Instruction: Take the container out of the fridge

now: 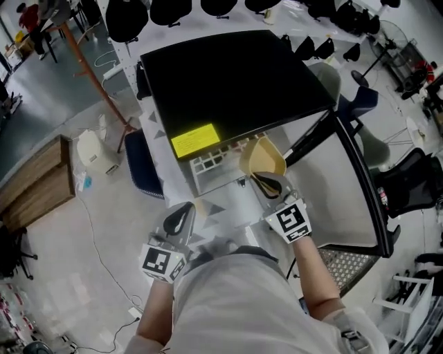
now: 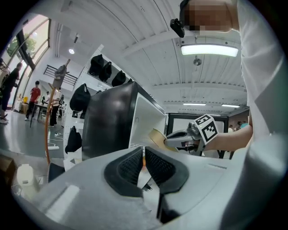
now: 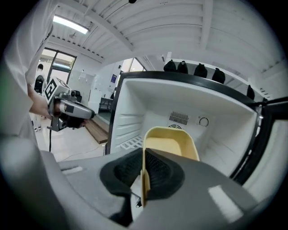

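Note:
A pale yellow container hangs in front of the open black fridge. My right gripper is shut on its near rim. In the right gripper view the container stands past the jaws, its wall pinched between the pads, with the white fridge interior behind it. My left gripper hangs lower left, away from the fridge, shut with nothing in it. The left gripper view shows its own pads together, and beyond them the right gripper with the container.
The fridge door stands open to the right. White door shelves sit under a yellow label. A wooden bench lies far left, cables run over the floor, and black chairs line the back.

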Tool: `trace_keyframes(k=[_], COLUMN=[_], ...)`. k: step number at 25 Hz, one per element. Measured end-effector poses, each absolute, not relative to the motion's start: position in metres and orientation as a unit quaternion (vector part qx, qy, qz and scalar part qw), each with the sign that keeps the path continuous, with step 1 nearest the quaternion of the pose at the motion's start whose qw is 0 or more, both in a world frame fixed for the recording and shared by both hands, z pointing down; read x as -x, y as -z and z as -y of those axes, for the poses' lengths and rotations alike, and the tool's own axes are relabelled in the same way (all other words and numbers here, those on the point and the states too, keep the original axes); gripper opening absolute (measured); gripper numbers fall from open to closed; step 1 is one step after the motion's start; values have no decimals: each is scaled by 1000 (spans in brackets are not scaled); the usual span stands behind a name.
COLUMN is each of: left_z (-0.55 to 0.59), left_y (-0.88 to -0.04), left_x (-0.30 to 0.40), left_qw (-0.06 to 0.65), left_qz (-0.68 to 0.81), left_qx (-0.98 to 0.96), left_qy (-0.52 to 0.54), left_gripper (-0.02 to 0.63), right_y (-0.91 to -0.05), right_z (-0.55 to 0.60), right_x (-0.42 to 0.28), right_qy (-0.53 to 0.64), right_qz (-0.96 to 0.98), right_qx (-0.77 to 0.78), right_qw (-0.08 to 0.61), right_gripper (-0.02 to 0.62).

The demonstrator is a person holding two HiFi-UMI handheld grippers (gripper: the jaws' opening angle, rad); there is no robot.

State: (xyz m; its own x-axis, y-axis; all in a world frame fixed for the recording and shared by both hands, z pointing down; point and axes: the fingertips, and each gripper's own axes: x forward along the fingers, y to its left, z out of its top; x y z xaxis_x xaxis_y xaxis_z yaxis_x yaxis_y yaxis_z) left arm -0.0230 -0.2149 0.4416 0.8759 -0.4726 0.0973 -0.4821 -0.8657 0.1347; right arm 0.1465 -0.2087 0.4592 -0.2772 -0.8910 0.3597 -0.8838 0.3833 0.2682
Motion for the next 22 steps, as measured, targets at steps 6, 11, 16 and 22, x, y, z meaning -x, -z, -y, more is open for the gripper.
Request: trace_keyframes(k=[6,11,16,22], left_z=[205,198,193,192], left_y=[-442,-442,-443,-443], left_x=[-13,-35,-51,-62], left_qw=[75,73,72,72], left_qz=[186,154,130,113], left_qx=[-979,-984,-988,-990], left_qy=[-42,-46,-50,-49], left_gripper=[25,25,25,25], right_y=[-450,-455,-461,-465], right_z=[173,148,130,115], right_x=[-164,-174,-181,-188], right_qy=[-14,-31,-42,-58], right_qz=[777,760,744,730], right_qx=[-600,-626,-650,-666], right_qw=[190,173,152,141], right_gripper=[17,17,17,17])
